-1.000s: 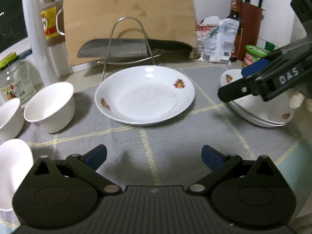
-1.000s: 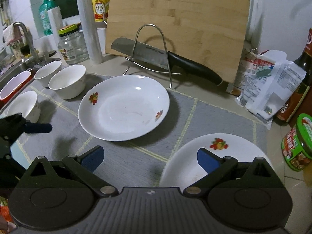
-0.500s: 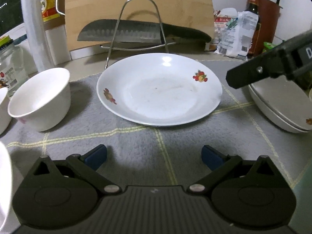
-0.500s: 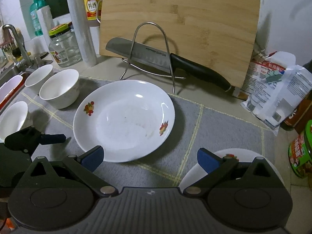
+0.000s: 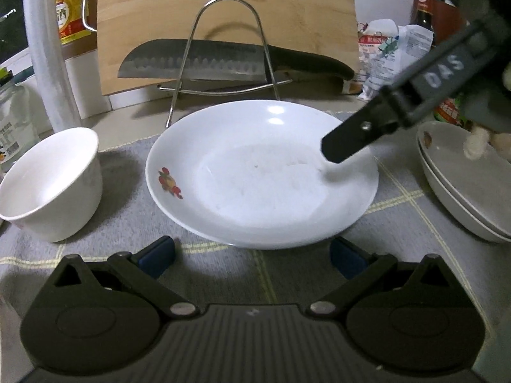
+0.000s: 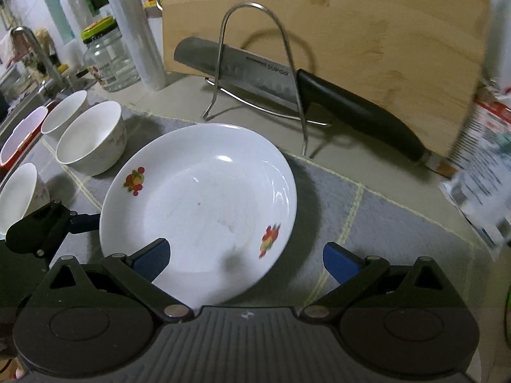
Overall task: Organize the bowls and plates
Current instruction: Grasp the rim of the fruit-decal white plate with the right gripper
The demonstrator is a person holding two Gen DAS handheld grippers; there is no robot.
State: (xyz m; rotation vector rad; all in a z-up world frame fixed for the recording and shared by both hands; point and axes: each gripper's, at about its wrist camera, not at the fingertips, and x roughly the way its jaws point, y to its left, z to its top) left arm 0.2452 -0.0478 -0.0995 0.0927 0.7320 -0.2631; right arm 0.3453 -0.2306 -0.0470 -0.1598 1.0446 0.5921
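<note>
- Both pairs of fingers stood spread wide with nothing between them: the left gripper point(image 5: 252, 253) sat low at the near rim of the white plate point(image 5: 262, 172), and the right gripper point(image 6: 244, 260) hung over that plate's right side, one blue pad above the dish and the other above the mat.
- From the left wrist view, one black finger point(image 5: 354, 142) of the right gripper reached in over the plate's right rim; whether it touched the plate could not be told.
- That plate, marked with small fruit prints, lay flat near the middle of a grey checked mat point(image 5: 127, 217).
- Two more plates point(image 5: 463, 188) sat stacked on the mat to its right, apart from it.
- A white bowl point(image 5: 51, 191) stood upright just left of the plate; the right wrist view showed it point(image 6: 91, 137) with a second bowl point(image 6: 64, 115) behind and a third point(image 6: 19, 194) nearer the camera.
- Behind the plate, a wire stand point(image 6: 255, 63) held a black-handled knife point(image 6: 287, 89) in front of a wooden cutting board point(image 6: 351, 32) propped upright.
- A glass jar point(image 6: 108, 60) and a white roll point(image 6: 134, 25) stood at the back left, and printed packets point(image 5: 386, 54) at the back right.
</note>
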